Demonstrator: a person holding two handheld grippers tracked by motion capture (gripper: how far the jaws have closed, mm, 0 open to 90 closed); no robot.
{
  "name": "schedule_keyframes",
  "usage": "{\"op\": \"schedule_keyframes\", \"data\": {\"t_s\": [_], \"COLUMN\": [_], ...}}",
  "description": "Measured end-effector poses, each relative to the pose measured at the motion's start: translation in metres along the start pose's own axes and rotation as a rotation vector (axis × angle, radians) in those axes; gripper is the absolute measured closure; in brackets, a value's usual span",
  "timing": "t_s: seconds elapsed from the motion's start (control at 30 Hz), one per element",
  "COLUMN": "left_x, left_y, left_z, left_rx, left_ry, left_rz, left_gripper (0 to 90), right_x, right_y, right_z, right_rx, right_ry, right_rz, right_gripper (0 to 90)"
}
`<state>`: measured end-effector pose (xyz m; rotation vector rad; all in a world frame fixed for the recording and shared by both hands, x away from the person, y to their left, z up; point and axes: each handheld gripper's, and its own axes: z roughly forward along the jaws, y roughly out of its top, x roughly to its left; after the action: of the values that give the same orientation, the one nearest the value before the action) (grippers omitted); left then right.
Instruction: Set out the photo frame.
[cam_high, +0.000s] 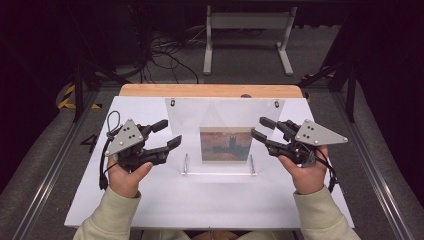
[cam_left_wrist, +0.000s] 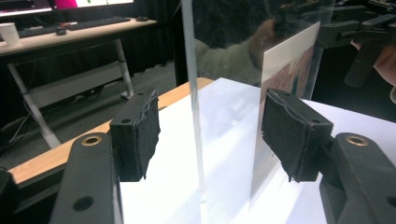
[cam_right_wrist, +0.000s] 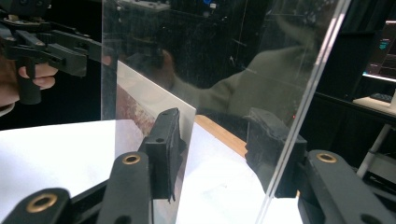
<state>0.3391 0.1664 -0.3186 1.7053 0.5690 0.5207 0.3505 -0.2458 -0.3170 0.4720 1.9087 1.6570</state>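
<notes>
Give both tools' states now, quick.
Left tool: open, jaws astride the clear panel's edge, not pressing.
Right tool: open, astride the opposite edge, not pressing.

No readable text, label, brand, number or sign is showing in any of the views. The picture card standing in the clear acrylic frame is showing a painted scene without any lettering, and the yellow and black hazard stripes on the floor are carrying no words. The monitor on the far desk in the left gripper view is glowing too blurred to read
</notes>
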Motion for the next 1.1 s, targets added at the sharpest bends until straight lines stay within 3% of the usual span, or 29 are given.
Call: {"op": "schedule_keyframes", "data": {"t_s": [0.47, 0.67, 0.87, 0.93, 1.1], "left_x": [0.014, 0.016, 0.018, 0.018, 0.015], "left_y": [-0.016, -0.018, -0.021, -0.023, -0.022], "left_z": [0.001, -0.001, -0.002, -0.002, -0.006], "left_rx": [0.066, 0.081, 0.093, 0.102, 0.1], "left_ry": [0.019, 0.02, 0.021, 0.005, -0.004], "left_rz": [-0.059, -0.064, -0.069, -0.068, -0.056], "left_gripper": [34.6, 33.4, 31.6, 29.2, 26.8], "right_x": [-0.014, -0.018, -0.019, -0.019, -0.018], "right_y": [-0.015, -0.019, -0.021, -0.021, -0.019], "right_z": [0.009, 0.011, 0.011, 0.011, 0.005], "right_rx": [0.029, 0.057, 0.065, 0.069, 0.079], "right_ry": [-0.028, -0.066, -0.068, -0.067, -0.086], "right_rz": [0.041, 0.051, 0.053, 0.072, 0.07], "right_gripper": [51.3, 51.6, 50.2, 44.4, 35.2]}}
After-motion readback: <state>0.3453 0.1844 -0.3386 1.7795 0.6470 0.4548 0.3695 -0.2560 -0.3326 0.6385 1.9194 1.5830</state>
